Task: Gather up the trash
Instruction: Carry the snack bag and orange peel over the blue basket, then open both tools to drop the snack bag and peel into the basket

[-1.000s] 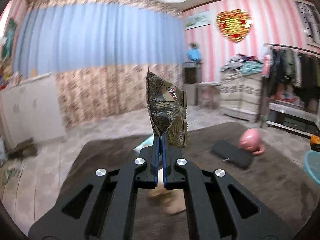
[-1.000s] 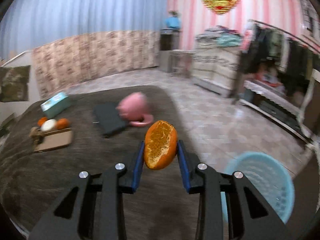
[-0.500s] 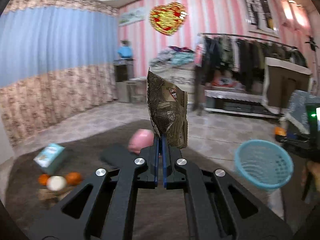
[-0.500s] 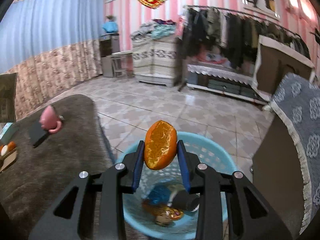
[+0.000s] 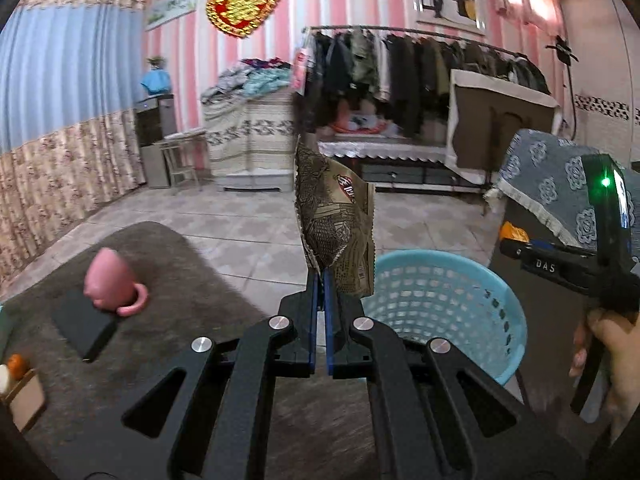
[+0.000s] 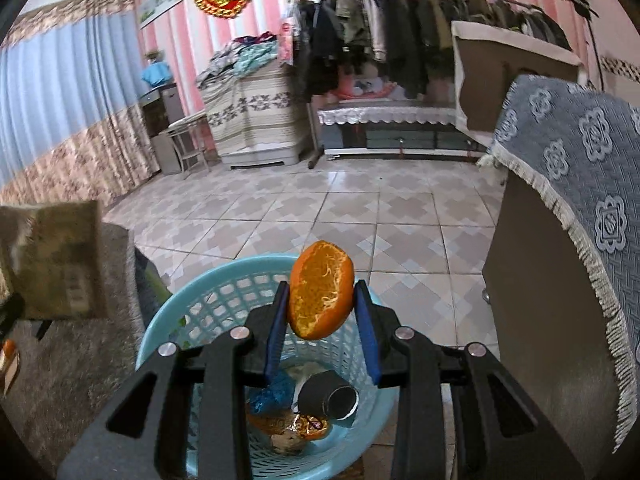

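Peel (image 6: 321, 290) sits clamped in my right gripper (image 6: 321, 312), directly over the blue basket (image 6: 224, 280), which already holds wrappers and a dark cup. My left gripper (image 5: 320, 280) is pinched tight on a crumpled wrapper (image 5: 334, 220), upright, just left of the basket's rim beside the rug (image 5: 192, 264).

We note a grey-brown cloth-covered table (image 5: 192, 280); on it lie a black pad (image 5: 80, 320) and small oranges (image 5: 16, 364).
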Tool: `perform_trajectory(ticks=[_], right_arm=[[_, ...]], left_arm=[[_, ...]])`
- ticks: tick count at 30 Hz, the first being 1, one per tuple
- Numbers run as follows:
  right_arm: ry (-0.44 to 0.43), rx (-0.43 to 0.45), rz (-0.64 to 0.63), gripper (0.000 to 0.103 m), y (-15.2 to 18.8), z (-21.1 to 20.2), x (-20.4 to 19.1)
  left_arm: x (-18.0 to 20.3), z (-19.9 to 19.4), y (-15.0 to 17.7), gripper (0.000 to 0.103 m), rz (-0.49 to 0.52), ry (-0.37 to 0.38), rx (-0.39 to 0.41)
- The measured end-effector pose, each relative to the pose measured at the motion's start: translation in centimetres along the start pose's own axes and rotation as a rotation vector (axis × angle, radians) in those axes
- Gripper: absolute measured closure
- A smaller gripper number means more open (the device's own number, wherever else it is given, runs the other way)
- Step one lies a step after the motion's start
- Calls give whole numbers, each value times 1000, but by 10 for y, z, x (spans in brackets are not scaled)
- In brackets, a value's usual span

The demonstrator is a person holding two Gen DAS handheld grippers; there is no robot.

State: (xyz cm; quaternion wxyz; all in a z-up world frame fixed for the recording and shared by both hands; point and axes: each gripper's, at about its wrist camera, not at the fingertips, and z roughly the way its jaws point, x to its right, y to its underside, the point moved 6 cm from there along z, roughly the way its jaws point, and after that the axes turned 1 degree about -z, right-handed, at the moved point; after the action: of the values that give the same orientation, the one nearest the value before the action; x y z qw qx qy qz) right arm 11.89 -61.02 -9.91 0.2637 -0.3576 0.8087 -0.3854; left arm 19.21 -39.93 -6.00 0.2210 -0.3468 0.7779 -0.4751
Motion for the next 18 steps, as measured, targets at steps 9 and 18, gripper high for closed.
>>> perform_trajectory(ticks=[9,18], right_arm=[[7,-10,24,70,2,6,8],[-6,-38,14,70,7,20,3]], left_arm=[[33,53,16,101,35,62,-94],[22,79,22,57,40,0,-128]])
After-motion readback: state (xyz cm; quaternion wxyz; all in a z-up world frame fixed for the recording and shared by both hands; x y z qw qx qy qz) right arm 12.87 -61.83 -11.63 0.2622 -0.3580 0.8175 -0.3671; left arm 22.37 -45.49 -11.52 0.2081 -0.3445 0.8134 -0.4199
